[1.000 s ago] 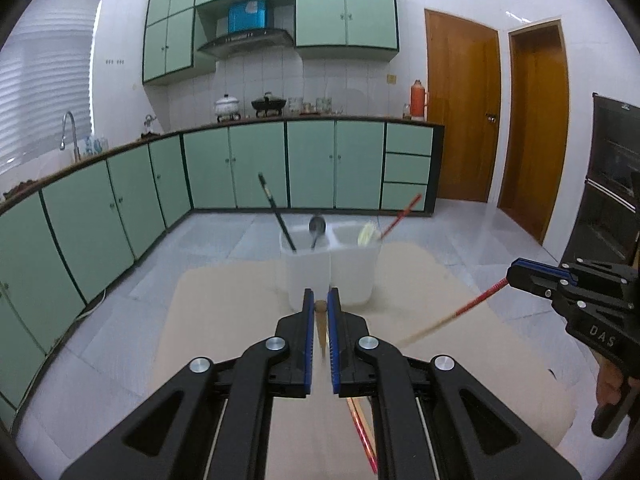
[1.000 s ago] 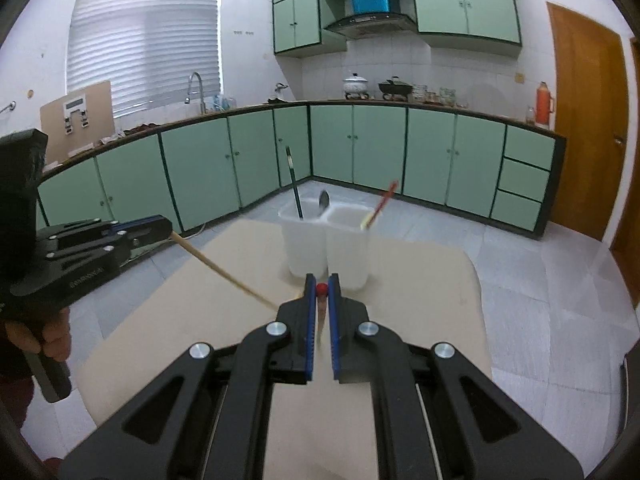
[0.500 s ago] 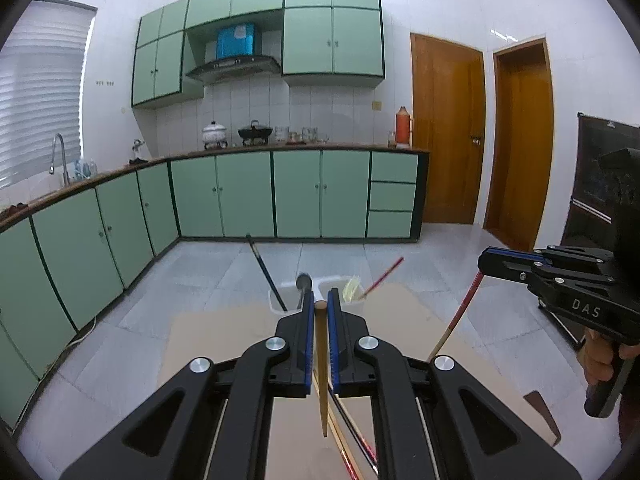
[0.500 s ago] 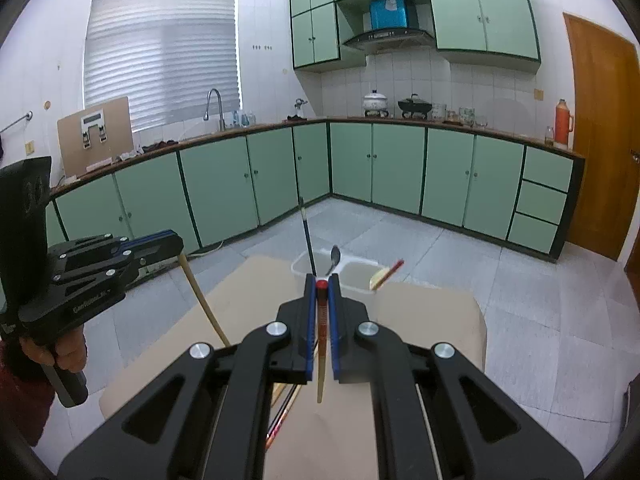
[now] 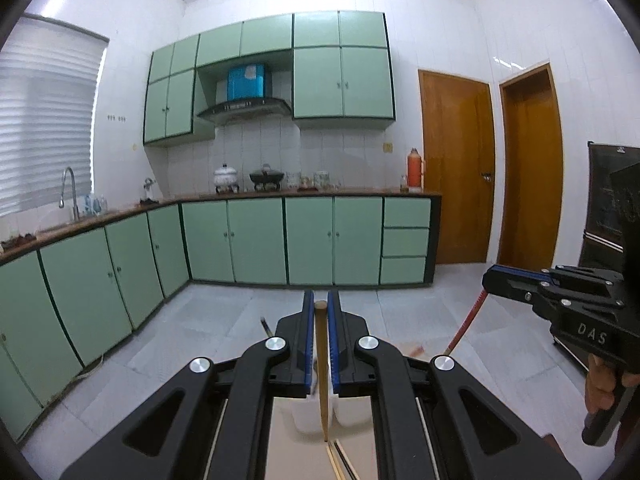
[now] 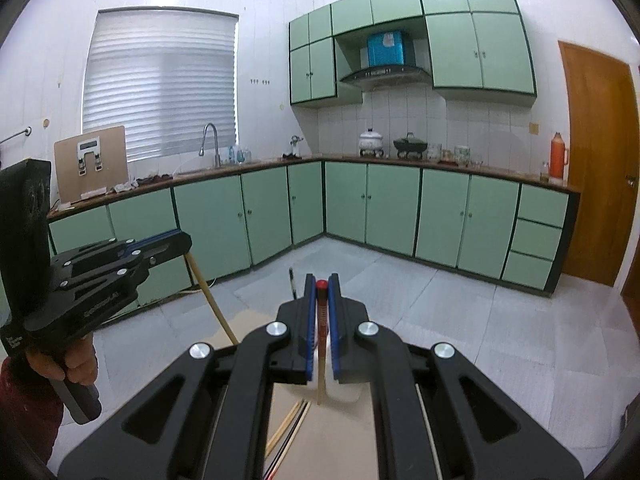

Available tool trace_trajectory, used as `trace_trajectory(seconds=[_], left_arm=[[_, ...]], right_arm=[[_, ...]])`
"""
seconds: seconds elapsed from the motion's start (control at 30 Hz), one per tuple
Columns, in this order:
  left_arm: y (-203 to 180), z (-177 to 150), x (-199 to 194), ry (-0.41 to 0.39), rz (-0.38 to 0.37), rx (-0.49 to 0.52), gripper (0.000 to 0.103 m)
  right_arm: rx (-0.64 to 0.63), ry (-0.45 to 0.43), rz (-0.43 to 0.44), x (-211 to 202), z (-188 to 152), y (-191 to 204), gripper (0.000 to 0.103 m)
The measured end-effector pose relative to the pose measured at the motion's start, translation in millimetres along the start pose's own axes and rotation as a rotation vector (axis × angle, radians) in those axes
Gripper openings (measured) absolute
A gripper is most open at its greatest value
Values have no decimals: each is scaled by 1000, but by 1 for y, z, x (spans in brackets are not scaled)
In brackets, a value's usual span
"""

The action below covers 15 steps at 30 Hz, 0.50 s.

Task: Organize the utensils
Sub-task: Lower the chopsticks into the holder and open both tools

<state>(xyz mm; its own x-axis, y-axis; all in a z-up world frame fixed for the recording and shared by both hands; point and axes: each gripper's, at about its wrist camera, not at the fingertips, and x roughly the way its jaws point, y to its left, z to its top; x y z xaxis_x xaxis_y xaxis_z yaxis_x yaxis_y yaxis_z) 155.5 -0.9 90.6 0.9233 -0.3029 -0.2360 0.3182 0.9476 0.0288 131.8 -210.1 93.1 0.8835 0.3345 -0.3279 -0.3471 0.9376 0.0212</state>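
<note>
My left gripper [image 5: 321, 305] is shut on a plain wooden chopstick [image 5: 322, 384] that hangs tip down; it also shows in the right wrist view [image 6: 208, 292]. My right gripper [image 6: 321, 280] is shut on a red-topped chopstick [image 6: 320, 344], also tip down, seen from the left wrist view too [image 5: 466, 326]. Both are raised above the white two-compartment holder [image 5: 304, 416], mostly hidden behind the fingers [image 6: 340, 388]. A dark chopstick [image 6: 292, 282] sticks up from the holder. More chopsticks [image 6: 290, 426] lie on the beige table [image 6: 340, 440].
The left gripper body [image 6: 108, 276] and hand are at the left of the right wrist view; the right gripper body [image 5: 560, 304] is at the right of the left wrist view. Green kitchen cabinets [image 5: 308, 240], tiled floor and wooden doors [image 5: 456, 168] lie beyond.
Both grippers have risen and tilted up with their chopsticks, which swung from slanted to hanging straight down. The holder has slipped from mid-frame to behind the fingers.
</note>
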Motion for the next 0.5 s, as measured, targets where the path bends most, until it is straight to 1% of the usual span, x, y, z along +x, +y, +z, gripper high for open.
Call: trace_trajectory(seconds=[0.2,0.27,0.37,0.5], left_arm=[[4,31,29,-60,9,3,6],[3,36,42,-63,5,8,6],[5,34,64,-51,6,3,6],[7,23,94,-39,25,7,6]], right_arm=[[-17,-33,-41,27,30,-14,5],[-12,-28,-46,41,36,-20,5],[-4,-16,-56,61,38,-27,5],[19,11,-55,97,31,-38,5]])
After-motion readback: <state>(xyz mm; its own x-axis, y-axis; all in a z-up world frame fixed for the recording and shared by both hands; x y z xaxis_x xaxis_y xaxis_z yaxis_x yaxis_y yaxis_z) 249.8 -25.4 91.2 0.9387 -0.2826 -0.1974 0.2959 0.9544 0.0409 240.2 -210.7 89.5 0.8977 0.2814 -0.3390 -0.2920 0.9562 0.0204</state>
